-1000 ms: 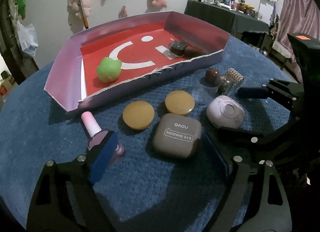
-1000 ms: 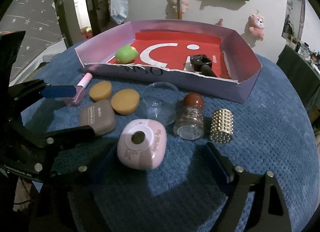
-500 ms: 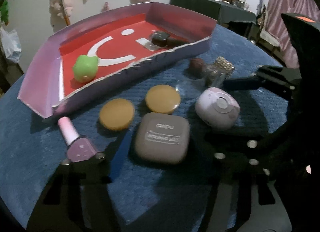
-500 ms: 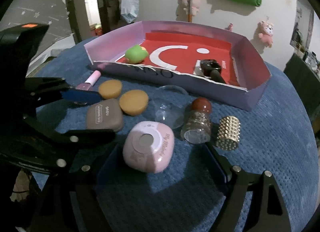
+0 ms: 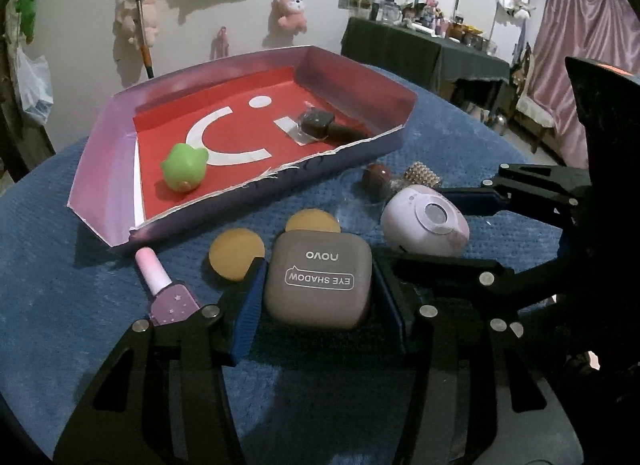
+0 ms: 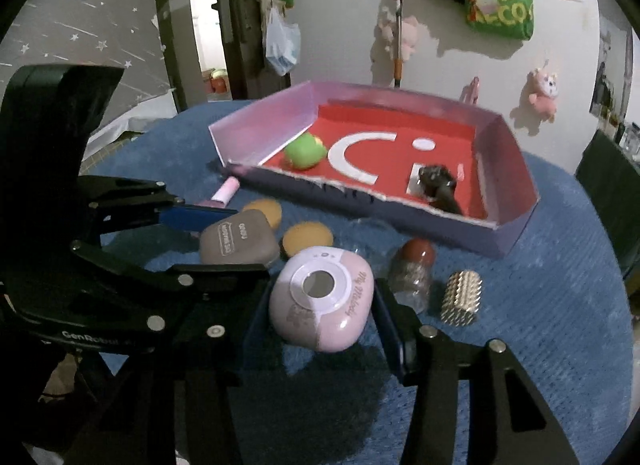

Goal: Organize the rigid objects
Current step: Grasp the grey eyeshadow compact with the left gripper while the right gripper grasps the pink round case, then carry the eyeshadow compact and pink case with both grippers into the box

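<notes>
A purple tray point(image 5: 100, 181) point(image 6: 512, 161) with a red floor holds a green toy point(image 5: 185, 167) point(image 6: 304, 151) and a dark object point(image 5: 318, 123) point(image 6: 438, 181). My left gripper point(image 5: 318, 293) is open, its fingers on either side of the grey eye shadow case point(image 5: 318, 279) point(image 6: 238, 241) on the blue cloth. My right gripper point(image 6: 320, 305) is open, its fingers on either side of the pink rounded case point(image 6: 324, 299) point(image 5: 424, 221).
Two tan discs point(image 5: 238, 249) point(image 5: 312, 221), a pink nail polish bottle point(image 5: 164, 289), a small jar with a brown cap point(image 6: 412, 271) and a studded gold cylinder point(image 6: 462, 297) lie on the cloth in front of the tray.
Both grippers moved forward: the left one shifted right from the nail polish to straddle the eye shadow case, the right one closed in around the pink case.
</notes>
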Action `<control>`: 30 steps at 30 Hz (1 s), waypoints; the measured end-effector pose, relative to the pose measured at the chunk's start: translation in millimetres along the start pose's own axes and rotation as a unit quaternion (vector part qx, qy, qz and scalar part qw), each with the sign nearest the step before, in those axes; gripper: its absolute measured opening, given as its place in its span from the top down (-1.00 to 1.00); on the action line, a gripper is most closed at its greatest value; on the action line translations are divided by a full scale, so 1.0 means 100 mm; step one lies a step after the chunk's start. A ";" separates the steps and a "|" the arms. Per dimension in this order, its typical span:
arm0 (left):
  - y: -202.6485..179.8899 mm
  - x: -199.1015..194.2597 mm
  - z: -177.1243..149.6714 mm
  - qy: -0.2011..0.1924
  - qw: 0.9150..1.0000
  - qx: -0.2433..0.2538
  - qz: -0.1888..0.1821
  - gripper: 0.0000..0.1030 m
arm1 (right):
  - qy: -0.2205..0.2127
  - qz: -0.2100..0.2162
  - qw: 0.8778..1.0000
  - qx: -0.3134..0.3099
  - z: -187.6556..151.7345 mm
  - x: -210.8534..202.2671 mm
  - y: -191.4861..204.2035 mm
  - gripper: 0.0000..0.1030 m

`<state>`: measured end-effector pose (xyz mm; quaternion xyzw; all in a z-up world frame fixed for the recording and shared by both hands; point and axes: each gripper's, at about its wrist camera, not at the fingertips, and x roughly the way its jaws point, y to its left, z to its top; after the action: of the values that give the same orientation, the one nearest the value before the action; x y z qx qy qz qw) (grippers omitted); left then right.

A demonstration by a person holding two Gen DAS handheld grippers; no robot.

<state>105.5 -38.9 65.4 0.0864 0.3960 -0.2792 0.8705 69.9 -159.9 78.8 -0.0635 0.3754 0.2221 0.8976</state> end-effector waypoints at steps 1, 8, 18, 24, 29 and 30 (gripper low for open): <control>0.00 0.00 0.00 -0.001 1.000 0.000 0.001 0.03 | 0.001 0.000 1.000 0.001 0.00 0.00 -0.01 -0.04; 0.02 -0.03 0.04 -0.003 1.000 -0.001 0.001 0.03 | 0.002 0.006 1.000 0.011 0.00 -0.02 -0.06 -0.04; 0.20 -0.04 0.47 -0.023 0.999 0.022 -0.023 0.03 | -0.011 0.024 1.000 -0.011 0.46 0.01 -0.30 -0.04; 0.41 0.23 0.76 -0.003 0.998 0.036 -0.041 0.03 | 0.014 0.053 0.998 -0.033 0.79 0.37 -0.56 -0.04; 0.54 0.50 0.91 0.021 0.997 0.051 -0.049 0.03 | 0.043 0.062 0.996 -0.053 0.97 0.69 -0.68 -0.04; 0.55 0.53 0.92 0.026 0.997 0.054 -0.049 0.03 | 0.048 0.064 0.995 -0.058 0.99 0.75 -0.68 -0.04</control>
<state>223.9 -49.6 84.2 0.1209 0.4064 -0.3399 0.8395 211.0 -166.7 93.1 -0.1019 0.4080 0.2975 0.8571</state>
